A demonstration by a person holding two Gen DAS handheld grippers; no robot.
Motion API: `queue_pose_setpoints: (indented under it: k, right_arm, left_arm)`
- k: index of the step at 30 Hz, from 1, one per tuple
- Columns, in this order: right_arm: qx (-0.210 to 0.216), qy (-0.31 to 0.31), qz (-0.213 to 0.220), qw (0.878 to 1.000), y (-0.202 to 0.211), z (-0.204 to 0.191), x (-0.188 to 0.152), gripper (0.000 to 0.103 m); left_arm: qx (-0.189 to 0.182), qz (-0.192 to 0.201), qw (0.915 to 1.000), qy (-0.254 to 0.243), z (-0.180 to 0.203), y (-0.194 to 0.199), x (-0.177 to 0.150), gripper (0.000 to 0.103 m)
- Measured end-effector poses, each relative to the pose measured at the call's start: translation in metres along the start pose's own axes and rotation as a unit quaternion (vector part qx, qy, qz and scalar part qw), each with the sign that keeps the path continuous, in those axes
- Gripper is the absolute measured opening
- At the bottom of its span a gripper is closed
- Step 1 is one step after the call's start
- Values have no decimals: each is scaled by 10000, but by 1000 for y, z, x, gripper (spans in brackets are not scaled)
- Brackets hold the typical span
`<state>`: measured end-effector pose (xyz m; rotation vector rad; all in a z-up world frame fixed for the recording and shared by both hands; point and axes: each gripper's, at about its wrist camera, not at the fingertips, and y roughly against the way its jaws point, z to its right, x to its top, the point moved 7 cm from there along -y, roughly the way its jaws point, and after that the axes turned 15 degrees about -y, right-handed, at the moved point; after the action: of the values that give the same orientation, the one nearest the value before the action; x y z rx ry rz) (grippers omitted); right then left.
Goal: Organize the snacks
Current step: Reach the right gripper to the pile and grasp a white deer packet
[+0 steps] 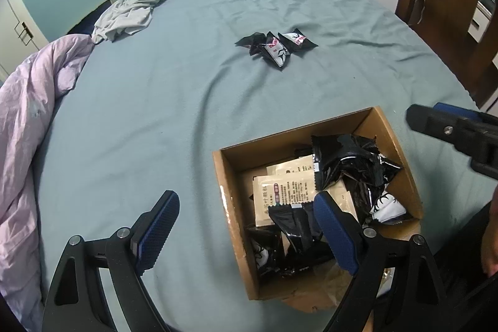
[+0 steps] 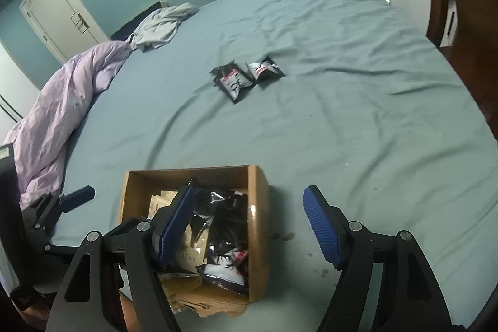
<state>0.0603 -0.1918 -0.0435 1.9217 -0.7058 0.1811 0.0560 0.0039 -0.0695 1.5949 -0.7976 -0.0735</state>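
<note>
Down at 6 o'clock, left gripper [image 1: 246, 231] and right gripper [image 2: 249, 231] both hang jaws apart, nothing held, straddling the cardboard box [image 1: 232, 176] stuffed with snack packets [image 1: 342, 164]. Three loose snack packets [image 1: 277, 47] lie further out at 12 o'clock on the blue sheet [image 1: 155, 114].

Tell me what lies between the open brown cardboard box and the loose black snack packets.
Only bare teal bedsheet, both views, between box and packets.

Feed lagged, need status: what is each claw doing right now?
Left claw: open, empty, straddling the cardboard box's left wall.
Right claw: open, empty, over the box.
</note>
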Motion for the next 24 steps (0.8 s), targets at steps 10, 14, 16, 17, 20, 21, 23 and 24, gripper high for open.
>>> queue_pose_setpoints:
  k: [10, 14, 16, 17, 20, 21, 23, 24]
  right_arm:
    - [-281, 779, 298, 9961, 12, -12, 18, 72]
    - [-9, 500, 68, 9987, -4, -9, 34, 72]
    - [3, 320, -101, 9994, -18, -2, 44, 72]
    - [-46, 274, -137, 9995, -24, 1, 51, 72]
    - [-158, 167, -198, 9995, -44, 5, 70, 72]
    - [-194, 159, -205, 9995, -51, 4, 76, 72]
    - [-330, 205, -233, 9990, -69, 4, 90, 72]
    - [-385, 234, -236, 9987, -78, 1, 96, 72]
  left_arm:
    - [-125, 5, 9999, 107, 2, 0, 2, 89]
    - [-197, -11, 9997, 124, 3, -2, 6, 89]
    - [-212, -42, 9997, 137, 3, -4, 8, 89]
    - [-224, -63, 9996, 149, 3, -5, 9, 89]
    - [-315, -75, 9993, 209, 3, -7, 10, 89]
    - [-345, -85, 9991, 231, 3, -7, 10, 89]
    - [-393, -110, 9988, 260, 3, -8, 10, 89]
    - [-430, -125, 9986, 286, 2, -9, 10, 90]
